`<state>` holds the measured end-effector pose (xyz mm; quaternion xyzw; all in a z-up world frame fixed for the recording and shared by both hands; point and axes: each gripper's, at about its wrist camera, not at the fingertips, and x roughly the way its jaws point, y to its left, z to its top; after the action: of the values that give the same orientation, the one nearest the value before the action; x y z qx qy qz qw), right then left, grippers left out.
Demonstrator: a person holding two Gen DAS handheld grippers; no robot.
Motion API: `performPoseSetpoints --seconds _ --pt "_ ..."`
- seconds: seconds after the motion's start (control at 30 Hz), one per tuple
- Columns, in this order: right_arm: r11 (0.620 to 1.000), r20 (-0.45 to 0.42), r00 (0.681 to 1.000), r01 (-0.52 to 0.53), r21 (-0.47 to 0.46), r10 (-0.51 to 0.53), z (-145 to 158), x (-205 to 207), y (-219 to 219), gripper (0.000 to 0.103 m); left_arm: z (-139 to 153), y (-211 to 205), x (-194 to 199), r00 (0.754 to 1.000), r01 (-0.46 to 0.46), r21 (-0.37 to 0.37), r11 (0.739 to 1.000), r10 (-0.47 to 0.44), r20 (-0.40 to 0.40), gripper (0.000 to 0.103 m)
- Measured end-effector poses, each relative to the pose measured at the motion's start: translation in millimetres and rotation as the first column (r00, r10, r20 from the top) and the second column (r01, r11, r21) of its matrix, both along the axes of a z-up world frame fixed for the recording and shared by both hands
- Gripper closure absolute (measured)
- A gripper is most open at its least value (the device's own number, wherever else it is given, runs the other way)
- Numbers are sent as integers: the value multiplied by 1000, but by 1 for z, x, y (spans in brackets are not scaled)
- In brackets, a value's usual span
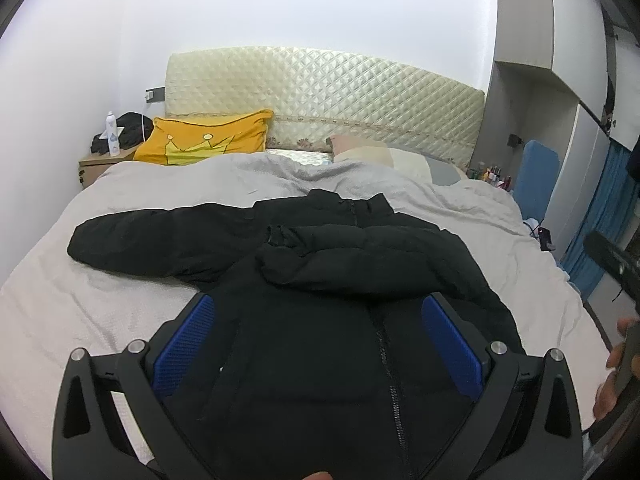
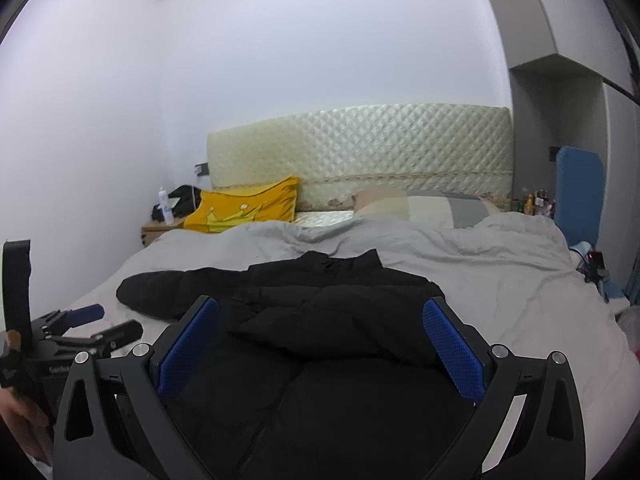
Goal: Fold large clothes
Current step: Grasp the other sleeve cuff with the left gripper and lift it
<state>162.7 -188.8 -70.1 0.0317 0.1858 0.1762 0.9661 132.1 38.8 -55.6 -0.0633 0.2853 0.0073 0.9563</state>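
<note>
Left wrist view: left gripper (image 1: 318, 322) has its blue pads (image 1: 182, 346) spread wide, nothing between them, poised above the jacket (image 1: 320, 360). The black jacket lies front up, zip visible, on the near half of the bed (image 1: 100, 312). One sleeve is folded across the chest; the other stretches flat to the left on the grey cover. Right wrist view: right gripper (image 2: 320, 328) likewise spread fully, nothing pinched, over the jacket's lower part. Far end of the bed: yellow pillow (image 1: 208, 138) with crown print on the left, pale patchwork pillow (image 2: 420, 204) on the right, against a quilted cream headboard (image 1: 332, 92). Left of the bed, a nightstand (image 1: 100, 162) bears a white bottle (image 1: 112, 134) and dark cloth. White walls; grey wardrobe (image 1: 524, 12) along the right side.
</note>
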Motion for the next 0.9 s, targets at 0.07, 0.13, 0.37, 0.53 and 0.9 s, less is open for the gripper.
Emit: performPoseSetpoints --seconds 0.07,0.13,0.37,0.53,0.9 --pt "1000 -3 1000 9 -8 -9 -7 -4 -3 0 -1 0 -2 1000 5 -4 1000 -5 13 0" --pt "1000 -6 1000 16 -3 -16 -14 -9 -7 0 -2 0 -4 1000 10 -9 1000 -10 27 0" --pt "999 6 999 32 -7 -32 -45 -21 -15 0 -13 -4 -8 997 42 -35 999 -39 70 0" --pt "998 -10 999 52 -24 -53 -65 -19 -18 0 -25 3 -2 998 31 -62 998 -28 50 0" --pt "994 -22 994 109 -13 -109 -80 -12 -30 0 -39 20 20 1000 23 -40 999 -24 -8 0"
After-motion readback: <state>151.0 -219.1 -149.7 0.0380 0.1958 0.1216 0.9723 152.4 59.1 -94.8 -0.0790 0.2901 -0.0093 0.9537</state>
